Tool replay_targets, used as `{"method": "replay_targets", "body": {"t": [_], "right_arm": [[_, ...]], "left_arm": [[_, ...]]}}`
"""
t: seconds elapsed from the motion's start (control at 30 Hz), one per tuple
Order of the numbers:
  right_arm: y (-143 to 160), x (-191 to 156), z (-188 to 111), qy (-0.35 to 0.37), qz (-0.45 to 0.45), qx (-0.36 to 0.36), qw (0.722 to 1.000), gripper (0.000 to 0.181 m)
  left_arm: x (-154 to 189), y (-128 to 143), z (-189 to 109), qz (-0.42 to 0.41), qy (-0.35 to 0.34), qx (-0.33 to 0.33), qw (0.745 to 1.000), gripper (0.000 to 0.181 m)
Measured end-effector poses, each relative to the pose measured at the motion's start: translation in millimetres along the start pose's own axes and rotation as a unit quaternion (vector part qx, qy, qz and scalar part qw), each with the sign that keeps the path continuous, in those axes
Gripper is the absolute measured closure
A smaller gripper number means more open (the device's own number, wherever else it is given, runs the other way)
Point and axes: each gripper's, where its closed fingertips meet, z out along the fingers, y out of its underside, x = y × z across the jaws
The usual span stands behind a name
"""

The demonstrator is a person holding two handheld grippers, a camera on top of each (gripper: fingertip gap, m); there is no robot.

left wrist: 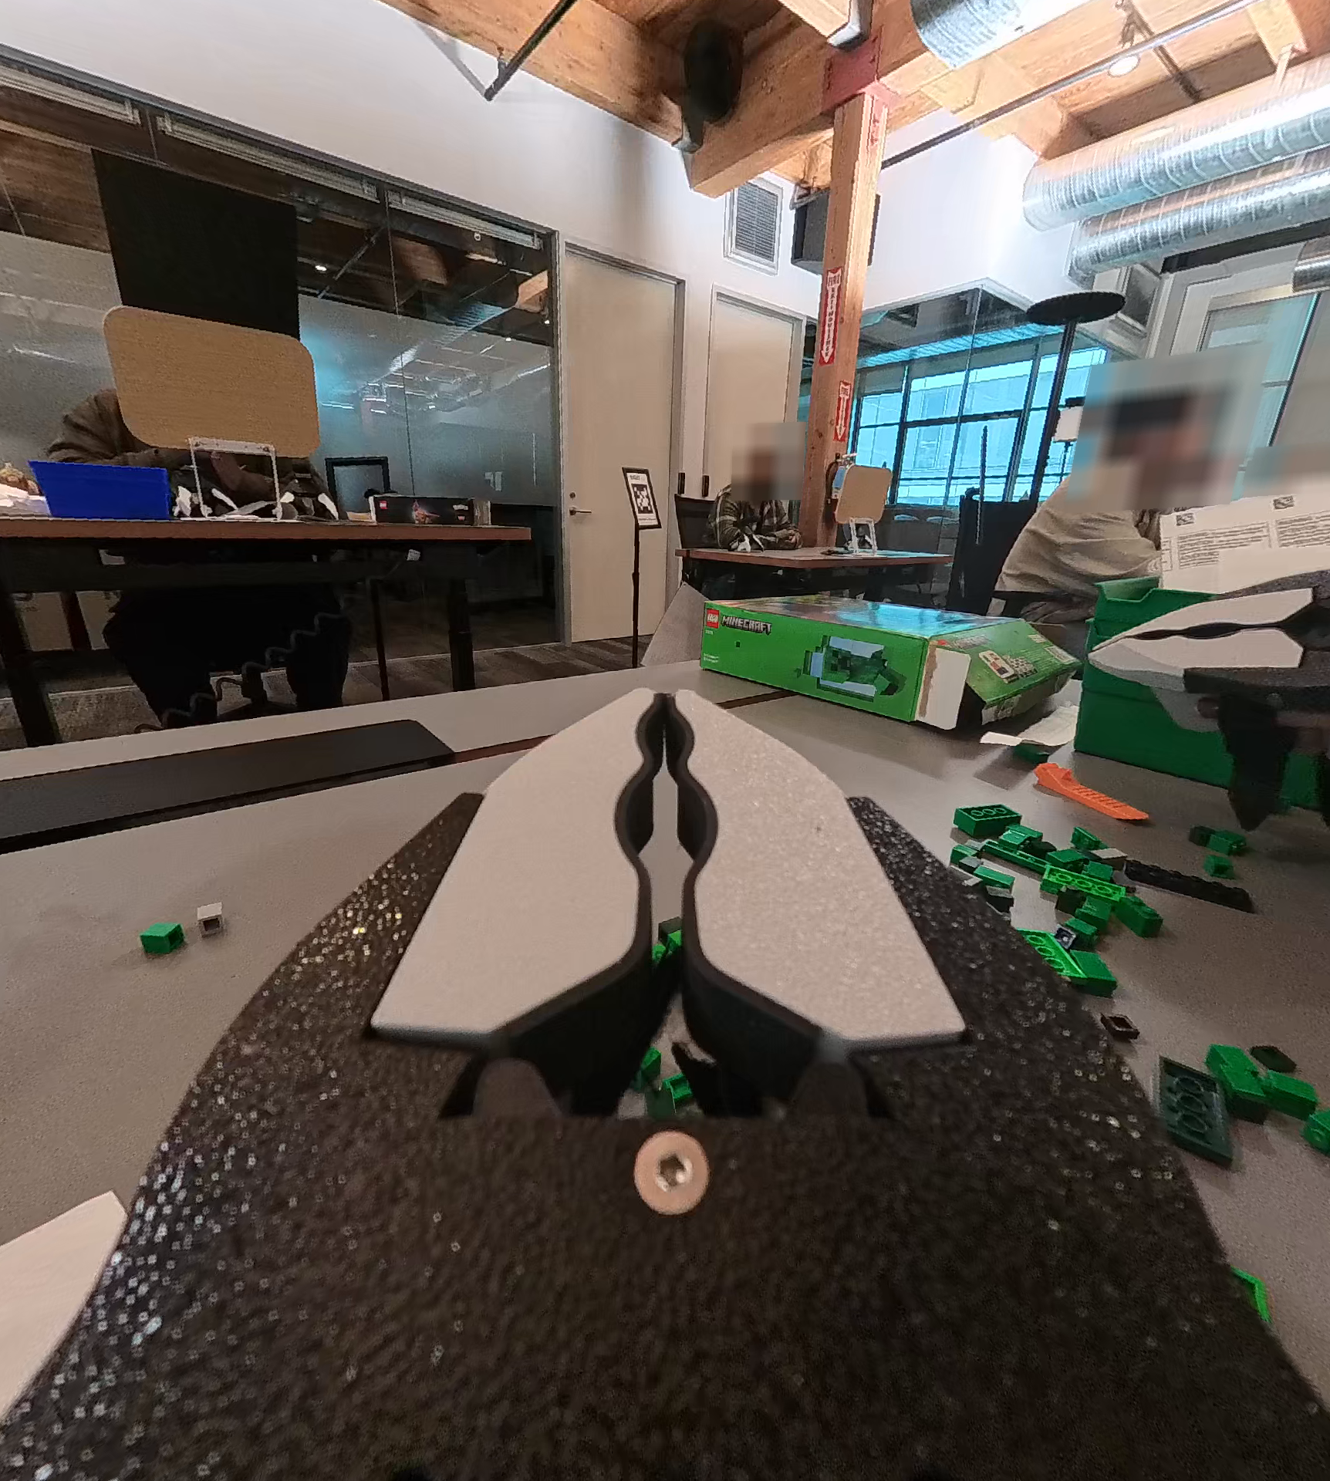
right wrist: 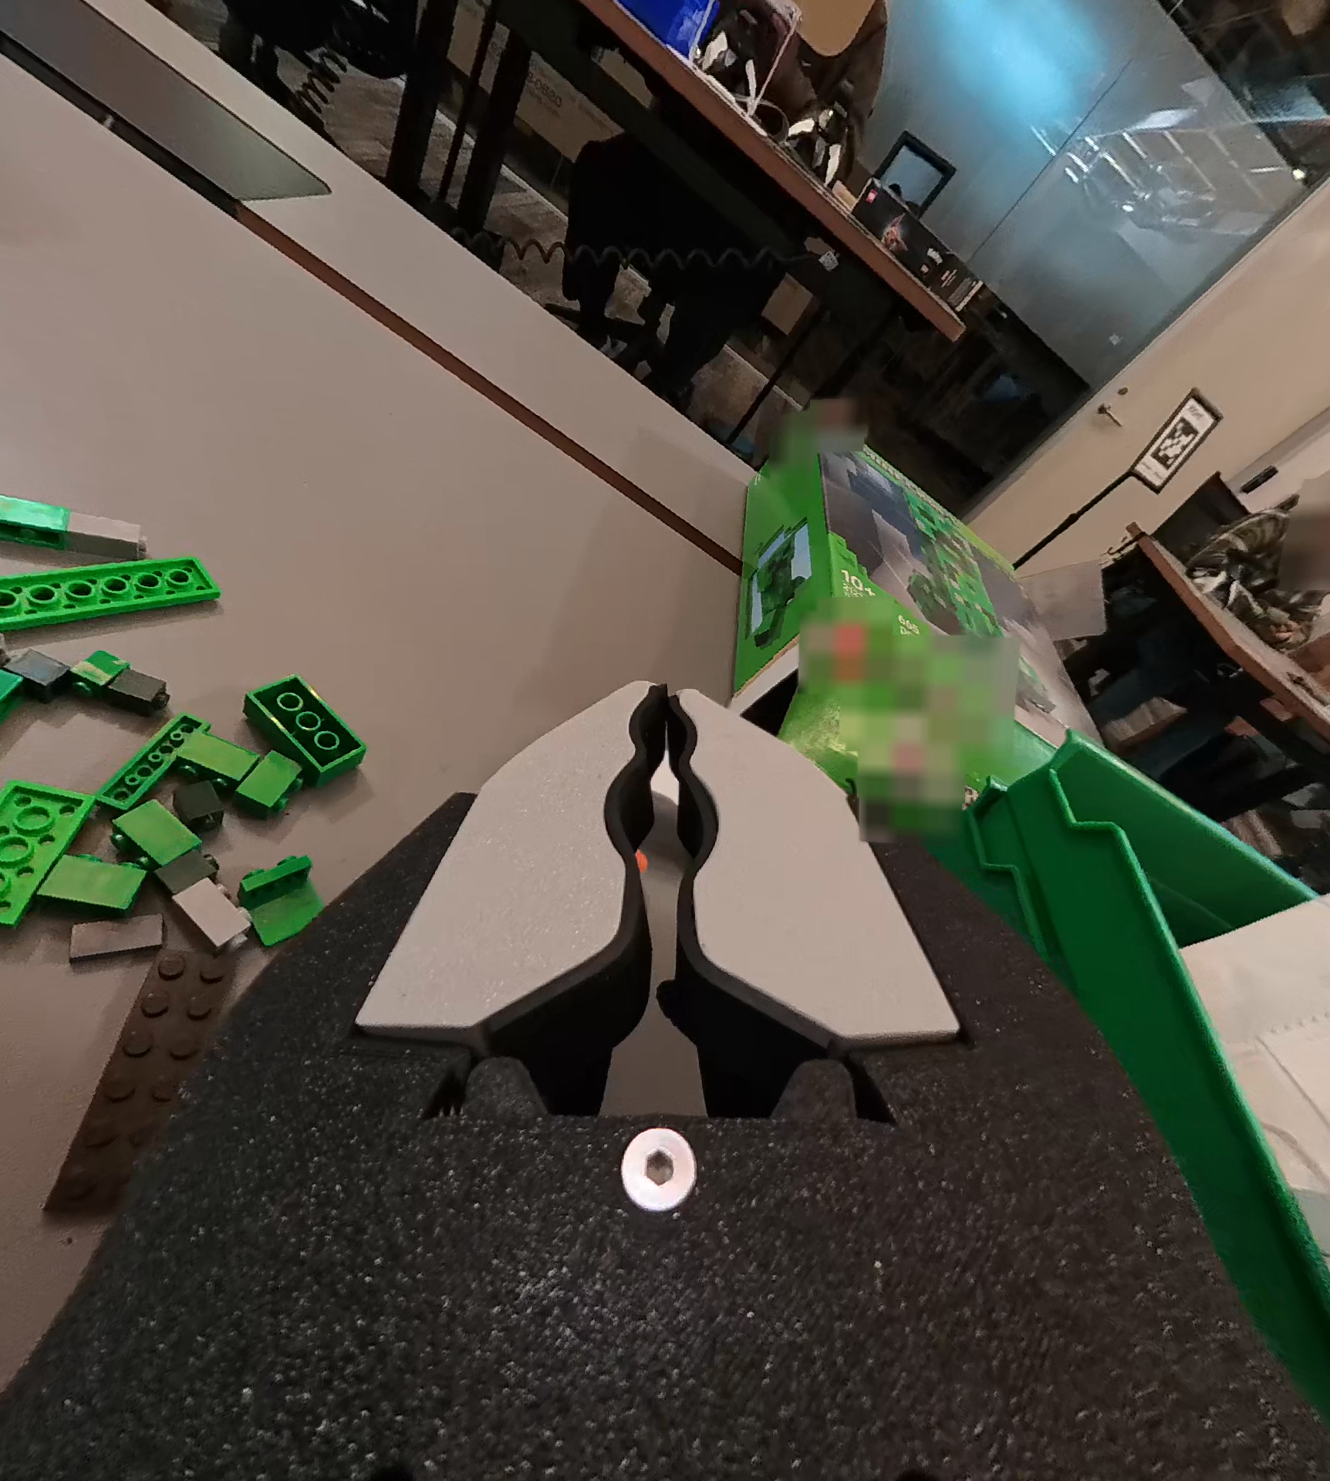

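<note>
tongs (right wrist: 666,709) closed, green bricks (right wrist: 125,769) left

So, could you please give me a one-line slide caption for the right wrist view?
Right gripper, shut and empty, hangs over a grey table between scattered green bricks and a green bin.

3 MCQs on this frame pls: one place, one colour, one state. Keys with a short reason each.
1. Where is the flat orange plastic tool?
A. inside the green bin
B. on the grey table, between the brick pile and the green cardboard box
C. held by a gripper

2. What colour is the small cube beside the lone small green brick?
A. grey
B. orange
C. blue

3. How are the jaws of the left hand-held gripper?
A. wide open
B. clamped on a long plate
C. shut, tips together, holding nothing

Key: 1 B, it lies on the grey table near the green cardboard box; 2 A, grey cube; 3 C, fingertips meet with nothing between.
</note>
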Motion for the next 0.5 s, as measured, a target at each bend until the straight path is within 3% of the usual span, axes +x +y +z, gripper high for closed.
{"method": "replay_targets", "body": {"t": [0.5], "right_arm": [[-2.8,7.2,-2.7,-0.005,0.062,0.02,0.998,0.181]], "left_arm": [[0.0,0.2,0.2,-0.003,0.001,0.0,1.0,0.181]]}}
